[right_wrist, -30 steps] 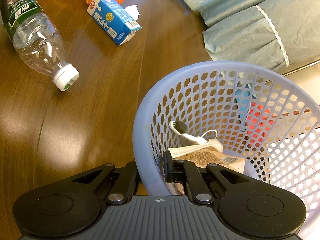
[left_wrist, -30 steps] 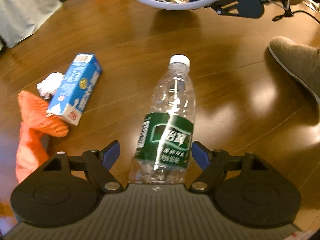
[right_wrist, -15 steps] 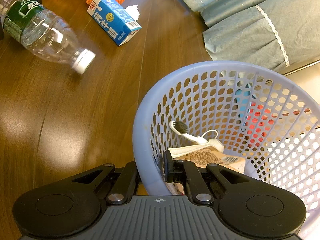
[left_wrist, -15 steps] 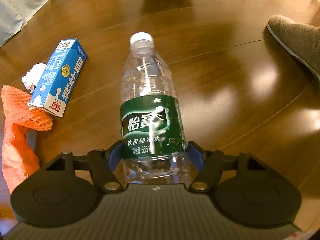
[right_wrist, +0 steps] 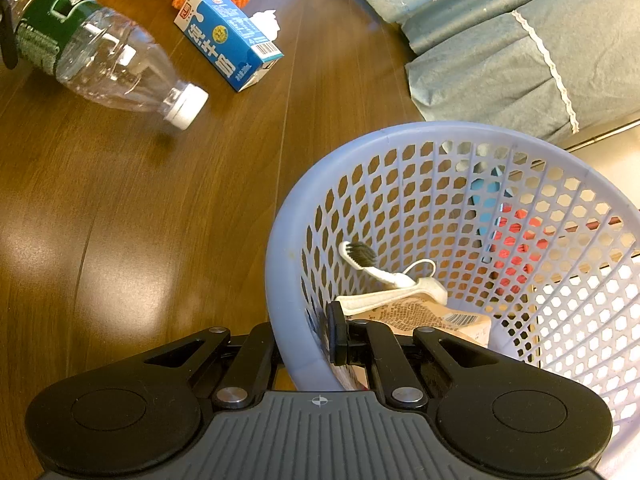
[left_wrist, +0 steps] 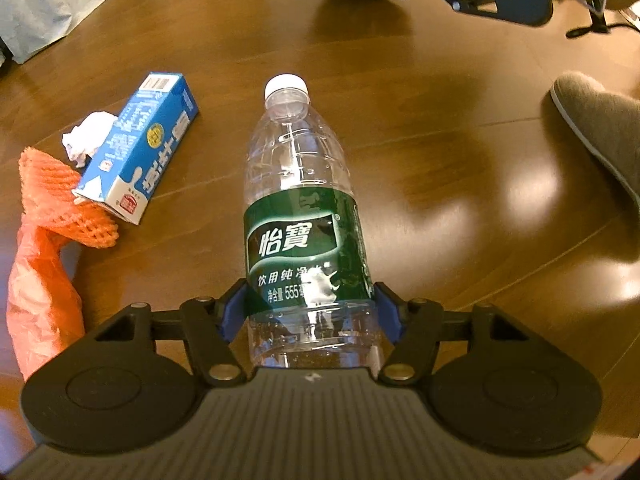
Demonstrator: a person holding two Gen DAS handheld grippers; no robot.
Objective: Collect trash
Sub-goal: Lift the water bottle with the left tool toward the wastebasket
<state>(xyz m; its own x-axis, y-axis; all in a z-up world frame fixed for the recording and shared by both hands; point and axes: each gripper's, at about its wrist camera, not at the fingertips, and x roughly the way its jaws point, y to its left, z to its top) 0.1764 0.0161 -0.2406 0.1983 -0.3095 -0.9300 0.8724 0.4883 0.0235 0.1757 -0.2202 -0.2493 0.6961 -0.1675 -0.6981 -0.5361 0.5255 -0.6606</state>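
Left gripper: fingers clamped on plastic bottle.
Right gripper: fingers pinching basket rim.

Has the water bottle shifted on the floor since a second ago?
Yes. In the right wrist view the water bottle has swung its cap toward the blue milk carton, held in the left gripper.

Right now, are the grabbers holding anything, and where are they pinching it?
The left gripper pinches the plastic bottle near its bottom end, just below the green label. The right gripper clamps the basket by its near wall.
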